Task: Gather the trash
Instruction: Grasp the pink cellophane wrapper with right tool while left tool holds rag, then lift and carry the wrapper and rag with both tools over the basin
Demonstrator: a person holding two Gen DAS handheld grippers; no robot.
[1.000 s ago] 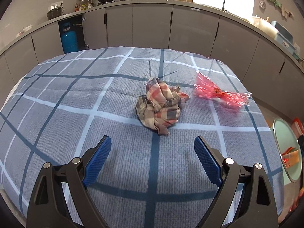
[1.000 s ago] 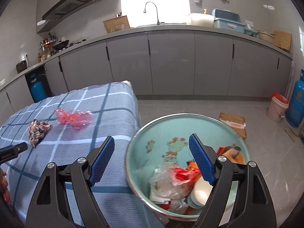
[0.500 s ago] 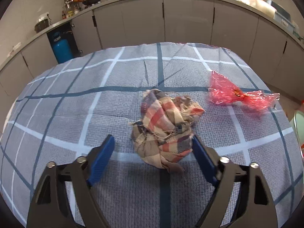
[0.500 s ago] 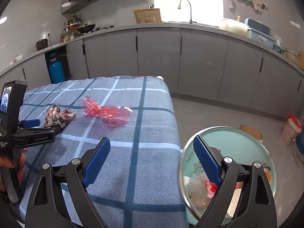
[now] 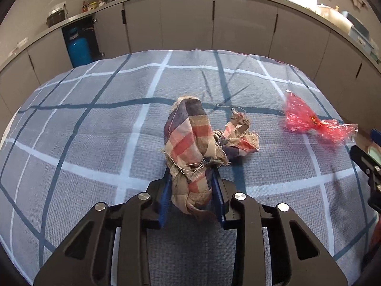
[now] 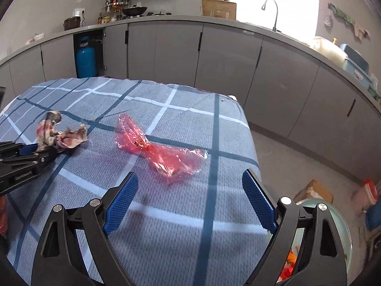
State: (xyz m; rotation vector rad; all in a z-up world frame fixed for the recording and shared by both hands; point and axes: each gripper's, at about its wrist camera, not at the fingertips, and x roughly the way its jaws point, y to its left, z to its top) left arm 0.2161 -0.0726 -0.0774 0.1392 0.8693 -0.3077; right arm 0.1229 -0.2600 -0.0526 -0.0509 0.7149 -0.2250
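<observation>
Left gripper has just been closing, now pinching the soft, light checked rag mid-table; right gripper spread wide — the crinkly red wrapper wants a centre pinch.

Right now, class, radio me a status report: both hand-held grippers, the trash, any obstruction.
Left hand-held gripper just closed on plaid rag. Right hand-held gripper open, empty, short of red wrapper. Nothing between them on the tablecloth.

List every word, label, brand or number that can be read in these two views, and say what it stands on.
No text can be read for certain.
Left gripper: small white lettering on its black side, too small to read.
Blue storage box on the counter: white label, blurred.
Bottles and jars on the counter shelf: labels too small.
Red plastic wrapper: no print legible.
</observation>
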